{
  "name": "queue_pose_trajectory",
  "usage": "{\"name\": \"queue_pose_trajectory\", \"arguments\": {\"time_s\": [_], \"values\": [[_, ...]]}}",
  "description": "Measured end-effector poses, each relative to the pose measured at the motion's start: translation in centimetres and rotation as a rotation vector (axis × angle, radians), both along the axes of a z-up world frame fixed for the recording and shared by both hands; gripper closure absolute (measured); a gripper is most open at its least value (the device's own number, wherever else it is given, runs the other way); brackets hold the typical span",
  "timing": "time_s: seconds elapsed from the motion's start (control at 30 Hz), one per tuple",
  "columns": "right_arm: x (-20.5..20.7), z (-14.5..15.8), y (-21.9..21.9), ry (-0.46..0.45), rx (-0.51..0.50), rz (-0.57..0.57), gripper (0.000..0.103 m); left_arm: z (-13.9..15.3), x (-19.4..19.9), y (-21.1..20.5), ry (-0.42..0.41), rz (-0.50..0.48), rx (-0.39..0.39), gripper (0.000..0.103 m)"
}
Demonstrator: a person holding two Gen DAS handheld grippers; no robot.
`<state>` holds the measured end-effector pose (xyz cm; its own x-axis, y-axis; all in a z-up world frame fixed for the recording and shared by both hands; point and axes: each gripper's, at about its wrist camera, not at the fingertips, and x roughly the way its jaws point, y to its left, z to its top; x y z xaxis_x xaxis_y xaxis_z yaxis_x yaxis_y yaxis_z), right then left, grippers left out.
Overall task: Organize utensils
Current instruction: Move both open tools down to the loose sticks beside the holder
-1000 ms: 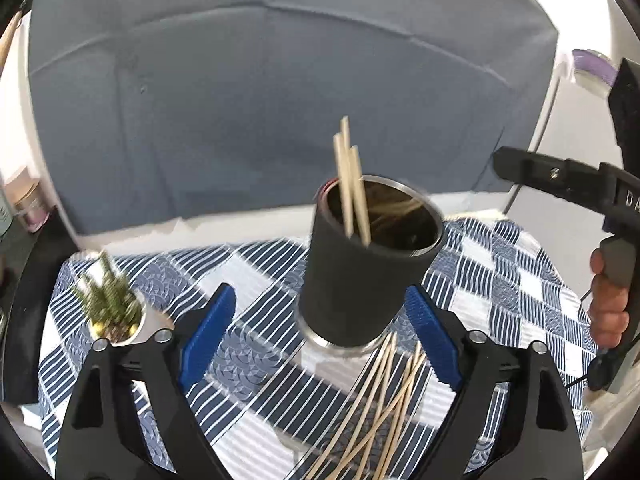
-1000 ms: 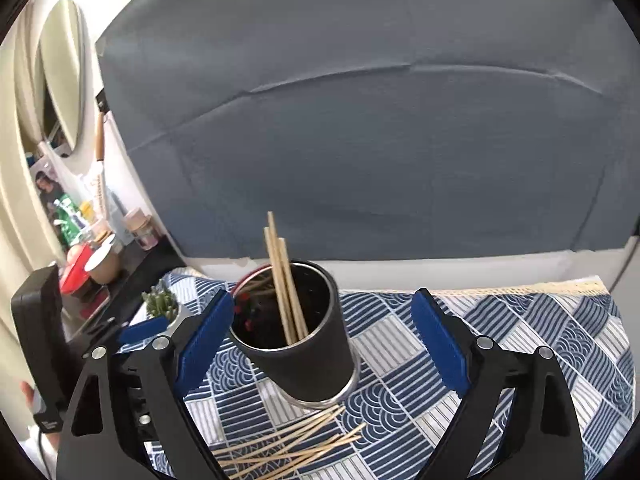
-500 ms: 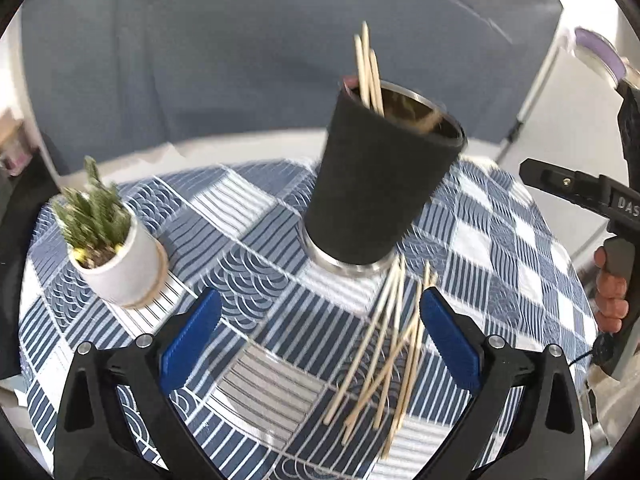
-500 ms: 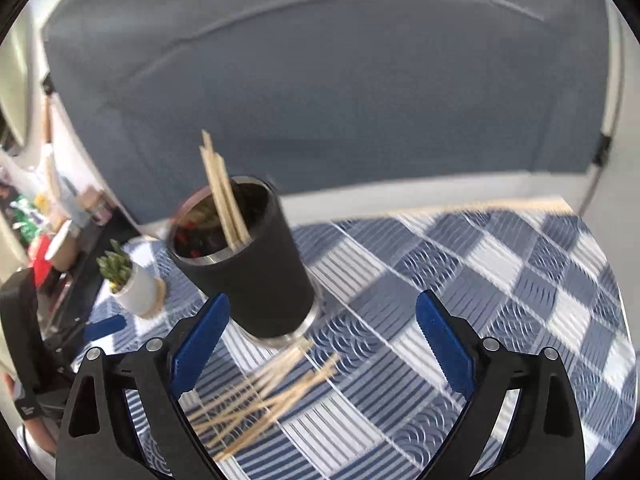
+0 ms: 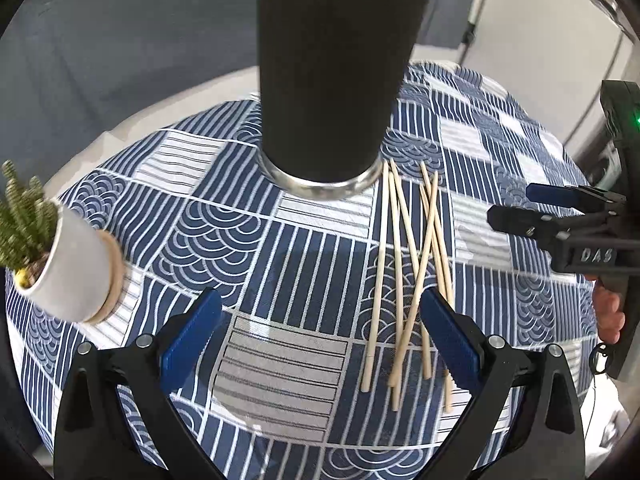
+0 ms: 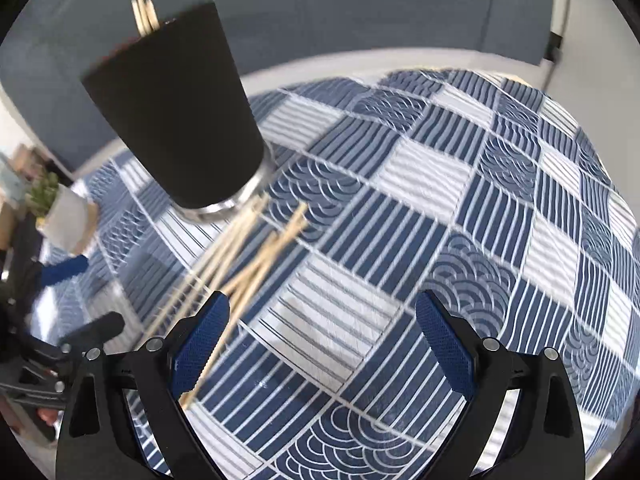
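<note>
Chopsticks [image 5: 404, 276] beside black cup [image 5: 328, 80]

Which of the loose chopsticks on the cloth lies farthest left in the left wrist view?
The straight chopstick running from the black cup's metal base toward the camera; it lies alone and uncrossed, while the others beside it overlap in a tangle.

We see a black, tapered utensil cup [image 5: 332, 80] with a bright metal base ring standing upright on the blue-and-white patterned tablecloth [image 5: 280, 264]. A few pale wooden chopsticks [image 6: 143, 14] stand inside it, their tips rising above the rim. We find a loose bundle of similar chopsticks [image 5: 408, 264] lying flat on the cloth just beside the cup's base, roughly parallel but crossing one another, their far ends near the metal ring. In the right wrist view this bundle is blurred.
</note>
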<state>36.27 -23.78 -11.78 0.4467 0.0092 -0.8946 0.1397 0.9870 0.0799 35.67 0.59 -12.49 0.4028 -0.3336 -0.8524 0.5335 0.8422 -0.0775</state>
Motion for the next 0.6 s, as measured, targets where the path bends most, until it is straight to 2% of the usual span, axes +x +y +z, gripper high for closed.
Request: {"name": "queue_pose_trajectory", "arguments": {"time_s": [0.17, 0.33, 0.53, 0.6], "values": [[0.4, -1.9, 1.5, 0.052, -0.050, -0.002, 0.013, -1.5, 1.2, -1.0, 0.022, -0.067, 0.034, 0.006], [1.0, -2.5, 1.4, 0.061, -0.039, -0.046, 0.013, -2.3, 1.9, -1.8, 0.036, -0.108, 0.048, 0.006], [1.9, -3.6, 0.9, 0.091, 0.012, -0.102, 0.012, -3.2, 2.3, -2.7, 0.033, -0.138, 0.107, 0.006], [2.0, -3.6, 1.2, 0.080, 0.000, -0.108, 0.012, -3.2, 2.5, -2.8, 0.034, -0.146, 0.112, 0.006]]}}
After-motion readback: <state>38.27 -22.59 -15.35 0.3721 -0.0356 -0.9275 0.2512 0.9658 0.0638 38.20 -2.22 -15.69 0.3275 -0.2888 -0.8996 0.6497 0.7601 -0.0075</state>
